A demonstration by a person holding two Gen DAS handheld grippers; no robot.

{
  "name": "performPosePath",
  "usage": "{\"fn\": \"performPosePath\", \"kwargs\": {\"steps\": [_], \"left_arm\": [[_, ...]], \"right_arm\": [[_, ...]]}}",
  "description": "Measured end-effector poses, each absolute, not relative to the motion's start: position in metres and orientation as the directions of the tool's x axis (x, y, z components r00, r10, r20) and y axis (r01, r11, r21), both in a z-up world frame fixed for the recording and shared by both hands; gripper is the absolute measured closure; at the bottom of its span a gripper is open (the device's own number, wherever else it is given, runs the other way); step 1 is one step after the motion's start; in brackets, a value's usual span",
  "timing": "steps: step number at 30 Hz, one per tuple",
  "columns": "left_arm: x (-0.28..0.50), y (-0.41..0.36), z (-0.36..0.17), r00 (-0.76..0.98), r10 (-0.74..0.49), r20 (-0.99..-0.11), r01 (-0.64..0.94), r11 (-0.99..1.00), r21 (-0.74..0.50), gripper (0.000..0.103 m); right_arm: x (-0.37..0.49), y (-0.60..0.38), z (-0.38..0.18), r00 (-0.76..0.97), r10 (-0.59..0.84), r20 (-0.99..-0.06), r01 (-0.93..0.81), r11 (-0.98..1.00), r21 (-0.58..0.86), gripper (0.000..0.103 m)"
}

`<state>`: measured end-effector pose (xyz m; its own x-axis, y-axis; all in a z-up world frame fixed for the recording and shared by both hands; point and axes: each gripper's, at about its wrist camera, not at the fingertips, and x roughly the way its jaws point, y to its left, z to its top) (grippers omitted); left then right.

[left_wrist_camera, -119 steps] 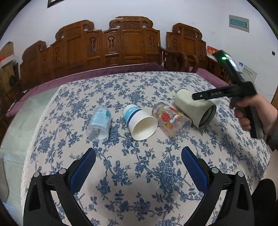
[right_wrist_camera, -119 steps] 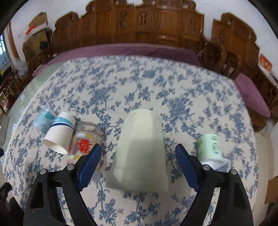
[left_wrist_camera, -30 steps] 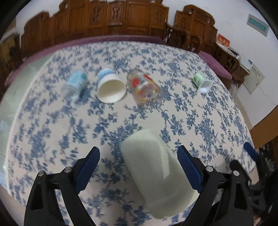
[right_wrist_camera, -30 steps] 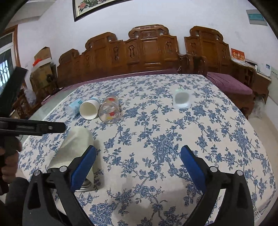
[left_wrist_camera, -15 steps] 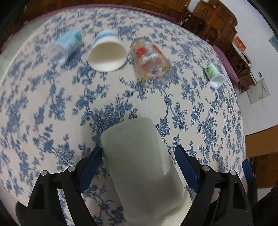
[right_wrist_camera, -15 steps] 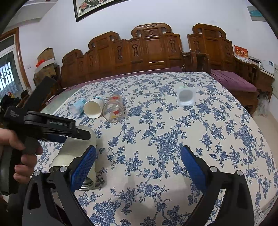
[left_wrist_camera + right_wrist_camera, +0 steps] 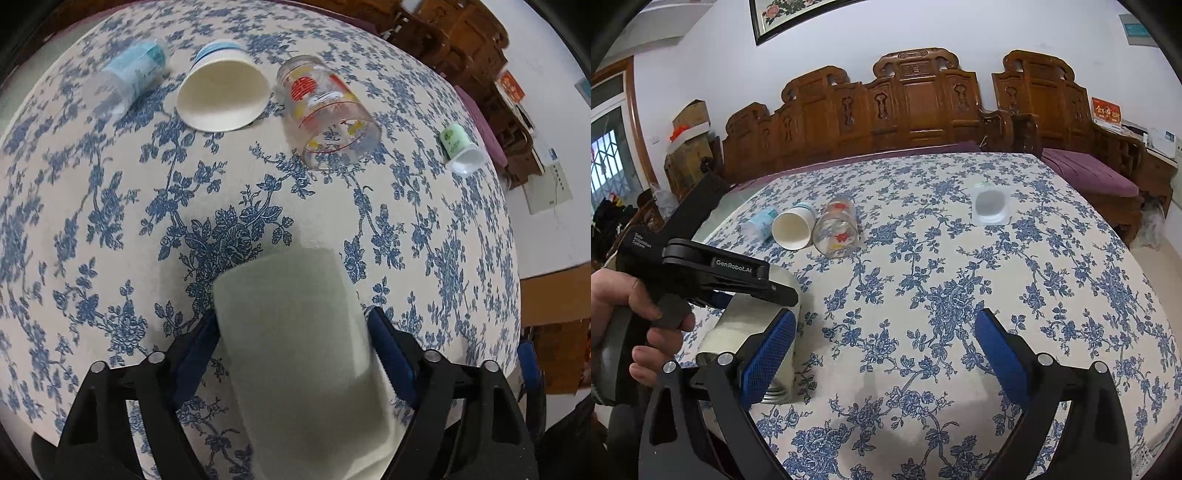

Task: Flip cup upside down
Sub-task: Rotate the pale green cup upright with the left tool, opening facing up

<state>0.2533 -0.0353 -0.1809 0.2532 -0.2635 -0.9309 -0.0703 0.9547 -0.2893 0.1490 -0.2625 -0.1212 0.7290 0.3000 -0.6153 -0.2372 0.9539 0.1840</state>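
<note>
In the left wrist view we see, at the upper left, a clear plastic cup with a blue label (image 7: 129, 79) lying on its side on the blue floral tablecloth (image 7: 110, 206), then a white paper cup (image 7: 221, 92) on its side with its mouth toward the camera, then a printed glass (image 7: 327, 110) also on its side, and at the far right a small green-and-white cup (image 7: 460, 149) lying near the table edge. In the lower centre, the left gripper (image 7: 291, 328) has its blue pads pressed against both flanks of the pale green cup (image 7: 299, 350), so its jaws are clamped on it. That cup lies on its side, its long axis running from the frame's centre down toward the bottom edge, closed base pointing away from the camera and the mouth toward us, out of sight below. In the right wrist view, the left hand (image 7: 624, 325) at the left edge holds that gripper over the pale cup (image 7: 738, 328), whose metallic rim shows at the lower left. The right gripper (image 7: 882, 349) hovers over bare cloth, jaws spread wide and holding nothing. Carved wooden chairs (image 7: 916, 107) line the wall behind.
</note>
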Motion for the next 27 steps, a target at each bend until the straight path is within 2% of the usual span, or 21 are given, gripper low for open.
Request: {"fn": "performPosePath", "kwargs": {"steps": [5,13,27], "left_arm": [[0.235,-0.036,-0.152,0.333,-0.244,-0.911,0.012,0.967,-0.255,0.031],[0.195,-0.039,-0.098,0.494,-0.184,-0.850,0.136,0.982,-0.134,0.032],[0.212,-0.047,-0.091,0.585,-0.096,-0.806,0.148,0.989,-0.011,0.032]], "right_arm": [[0.149,-0.262,-0.121,0.727,0.301,-0.617,-0.239,0.953,0.184,0.005],[0.148,-0.262,-0.122,0.727,0.301,-0.617,-0.244,0.953,0.177,0.005],[0.149,-0.260,-0.124,0.724,0.295,-0.624,-0.245,0.955,0.166,0.005]]}}
